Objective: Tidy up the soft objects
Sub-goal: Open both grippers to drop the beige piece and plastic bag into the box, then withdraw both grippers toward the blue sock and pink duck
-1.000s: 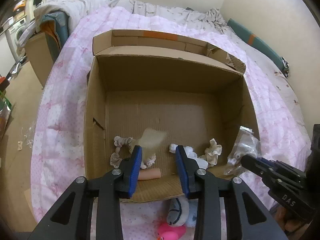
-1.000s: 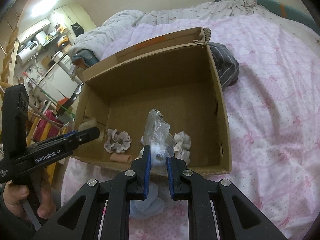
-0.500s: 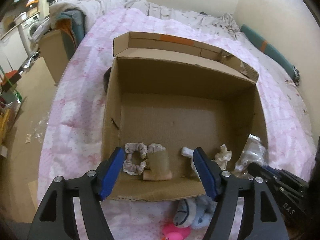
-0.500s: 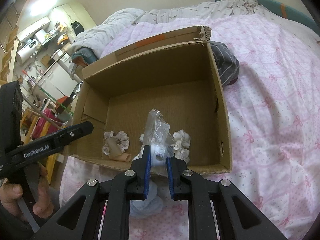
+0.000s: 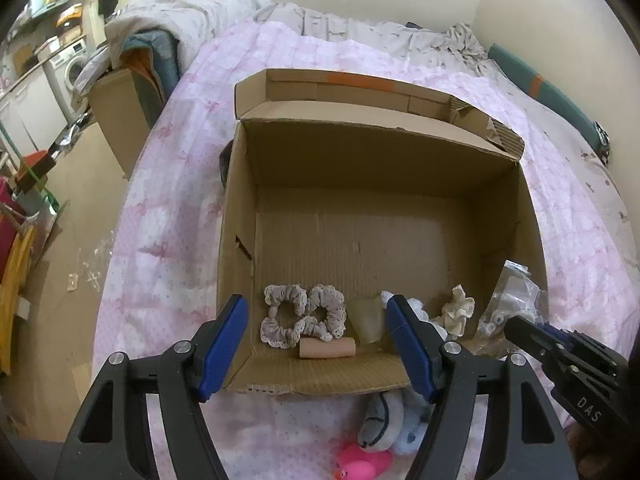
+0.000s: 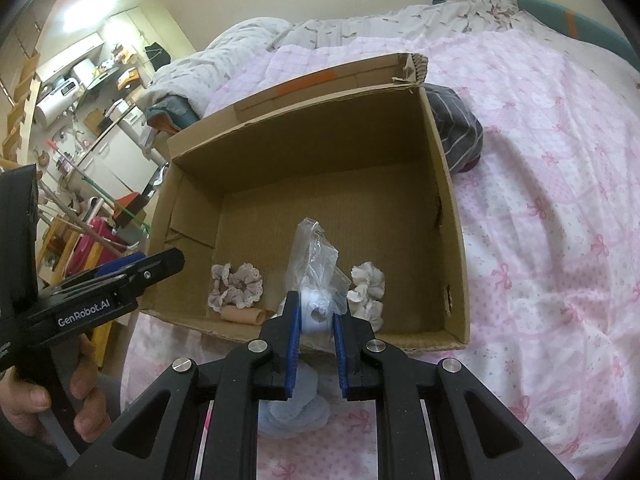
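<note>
Holding a clear plastic bag (image 6: 316, 264) in the right claw (image 6: 314, 316) over cardboard box (image 5: 240, 240), left claw (image 5: 316, 320) spread wide, empty, grey scrunchies (image 5: 302, 314) inside box, pink bed (image 6: 540, 200).

Right tongs (image 6: 314, 316) clamp clear bag (image 6: 316, 276) over cardboard box (image 6: 448, 208) w/ scrunchies (image 6: 236, 286).

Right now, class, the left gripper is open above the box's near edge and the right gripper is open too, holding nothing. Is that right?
Not quite. The left gripper is open above the cardboard box, but the right gripper is shut on a clear plastic bag with something white inside. The right wrist view shows this.
</note>
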The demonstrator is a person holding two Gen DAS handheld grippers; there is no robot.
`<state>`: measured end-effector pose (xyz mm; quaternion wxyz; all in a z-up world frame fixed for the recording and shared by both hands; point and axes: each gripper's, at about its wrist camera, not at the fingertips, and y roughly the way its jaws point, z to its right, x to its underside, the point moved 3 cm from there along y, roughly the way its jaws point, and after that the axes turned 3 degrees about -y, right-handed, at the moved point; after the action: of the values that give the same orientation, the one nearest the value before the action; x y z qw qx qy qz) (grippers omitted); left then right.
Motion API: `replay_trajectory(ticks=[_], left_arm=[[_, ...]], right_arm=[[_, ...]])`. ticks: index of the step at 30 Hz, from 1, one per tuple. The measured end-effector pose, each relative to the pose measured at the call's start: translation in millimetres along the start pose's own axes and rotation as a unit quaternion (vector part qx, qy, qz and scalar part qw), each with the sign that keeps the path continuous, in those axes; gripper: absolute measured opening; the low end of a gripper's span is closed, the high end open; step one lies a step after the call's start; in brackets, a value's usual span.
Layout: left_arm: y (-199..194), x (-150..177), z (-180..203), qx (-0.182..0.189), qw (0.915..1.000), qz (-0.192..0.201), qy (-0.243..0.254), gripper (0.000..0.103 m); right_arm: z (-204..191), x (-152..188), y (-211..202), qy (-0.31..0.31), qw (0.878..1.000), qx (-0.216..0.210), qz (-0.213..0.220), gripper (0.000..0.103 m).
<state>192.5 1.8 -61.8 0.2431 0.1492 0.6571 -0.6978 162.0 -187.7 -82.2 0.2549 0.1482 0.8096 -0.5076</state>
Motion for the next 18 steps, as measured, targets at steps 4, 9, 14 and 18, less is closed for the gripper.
replay_trajectory(ticks=[4,9,14,18], left_arm=[[0,0,1,-0.008,0.9999,0.004,0.008,0.069],[2,1,0,-0.009,0.9999,-0.002,0.009,0.069],[2,1,0,-0.009,0.9999,-0.003,0.011,0.069],[2,1,-1,-0.006,0.9999,-0.002,0.009,0.069]], right_arm=[[4,0,-1,0.012,1.0,0.009,0.003,0.056],[10,-5,-13,0.031,0.999,0.008,0.034,0.086],[14,-5,-12,0.039,0.999,0.006,0.03,0.086],[14,-5,-10,0.036,0.999,0.006,0.029,0.086]])
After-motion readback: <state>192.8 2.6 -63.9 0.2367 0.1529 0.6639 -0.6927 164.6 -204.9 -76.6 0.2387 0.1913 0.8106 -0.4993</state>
